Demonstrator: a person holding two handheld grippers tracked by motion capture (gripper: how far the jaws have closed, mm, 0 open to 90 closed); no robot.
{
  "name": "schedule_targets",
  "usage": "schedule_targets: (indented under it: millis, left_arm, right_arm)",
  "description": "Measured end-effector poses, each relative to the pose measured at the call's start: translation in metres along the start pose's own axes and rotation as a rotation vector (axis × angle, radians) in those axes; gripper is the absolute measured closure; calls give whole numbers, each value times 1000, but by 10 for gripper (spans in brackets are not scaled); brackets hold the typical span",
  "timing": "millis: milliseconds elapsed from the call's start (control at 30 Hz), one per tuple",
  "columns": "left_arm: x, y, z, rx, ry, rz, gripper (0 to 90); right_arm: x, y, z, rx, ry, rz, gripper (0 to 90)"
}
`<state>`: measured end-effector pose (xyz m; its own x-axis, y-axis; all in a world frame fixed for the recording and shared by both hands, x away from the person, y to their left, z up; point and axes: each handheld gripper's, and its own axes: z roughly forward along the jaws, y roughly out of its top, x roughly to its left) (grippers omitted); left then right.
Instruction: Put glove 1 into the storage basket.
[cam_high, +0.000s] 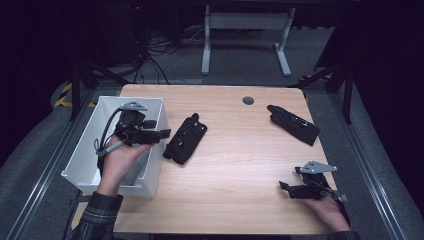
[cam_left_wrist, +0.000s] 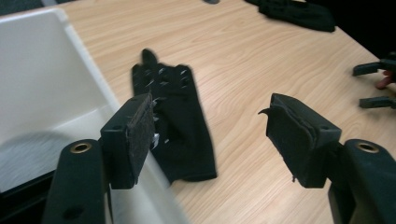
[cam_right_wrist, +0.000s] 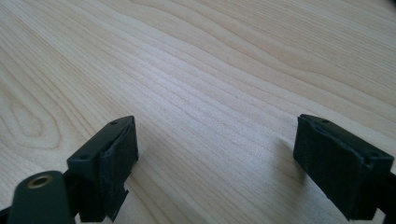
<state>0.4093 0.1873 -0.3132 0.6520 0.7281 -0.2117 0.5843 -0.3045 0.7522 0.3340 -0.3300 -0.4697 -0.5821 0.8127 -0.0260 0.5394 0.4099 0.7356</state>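
No legible text, label, brand, number or sign is found on any surface shown. The black-and-yellow hazard striping on the floor beside the desk is the sole marking seen, and no characters are carried by it.

Left claw raised, right claw low, both agape.

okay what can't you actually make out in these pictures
- Bin floor: in the high view, the left gripper and hand cover much of it.
- Near glove: in the left gripper view, one jaw hides its edge.
- Far glove: cut off by the top edge there.
- Right gripper: small and dark in the high view.
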Motion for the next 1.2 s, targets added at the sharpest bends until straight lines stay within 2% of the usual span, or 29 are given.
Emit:
schedule_targets:
  millis: [67,133,167,267,300,400,500,567,600,667,733,767,800,833,867,900,967,1000,1033,1067,1133,1200]
  left_arm:
    - [-5,2,3,2,-10,9,351]
    - [-22,7,12,0,-23,32,374]
    - [-22,7,12,0,-23,32,388]
    - [-35,10,23,12,-38,48,439]
    - [-40,10,29,11,-38,48,511]
    - [-49,11,41,7,-34,41,616]
    - [-56,11,54,14,-37,52,774]
    - [-60,11,63,24,-26,60,875]
    - [-61,11,70,46,-9,72,896]
    - [-62,9,82,82,15,88,898]
    - [-60,5,95,103,17,85,899]
    - [-60,5,95,103,17,85,899]
    - [-58,0,106,115,32,83,899]
    - [-58,0,106,115,32,83,899]
    - [-54,-5,116,125,49,74,899]
    - [-54,-5,116,125,49,74,899]
    - [-49,-8,125,130,69,62,899]
    - [-42,-12,132,138,94,53,899]
    - [-42,-12,132,138,94,53,899]
    - [-34,-17,141,151,124,45,899]
    - [-26,-21,148,164,136,19,899]
    - [-23,-24,152,172,151,15,899]
  right_arm:
    - [0,0,0,2,0,-1,135]
    - [0,0,0,3,0,-2,133]
    - [0,0,0,3,0,-2,133]
    - [0,1,0,3,2,-3,132]
    - [0,1,1,3,4,-6,131]
    - [0,1,1,2,5,-7,130]
    - [0,1,1,2,5,-7,130]
    - [0,1,1,2,5,-7,130]
    - [0,1,1,2,5,-7,130]
    - [0,1,1,2,4,-6,130]
    - [0,1,1,2,5,-6,130]
    - [0,1,1,2,5,-6,130]
    - [0,1,1,3,6,-9,130]
    - [0,1,1,2,6,-9,130]
    - [0,1,1,3,7,-10,130]
    - [0,1,1,2,7,-10,130]
    - [0,1,1,3,7,-10,130]
    - [0,1,1,3,8,-10,130]
    - [0,1,1,3,8,-10,130]
    - [0,1,1,3,8,-10,130]
    - [0,1,1,3,9,-11,129]
    - [0,1,1,3,9,-11,128]
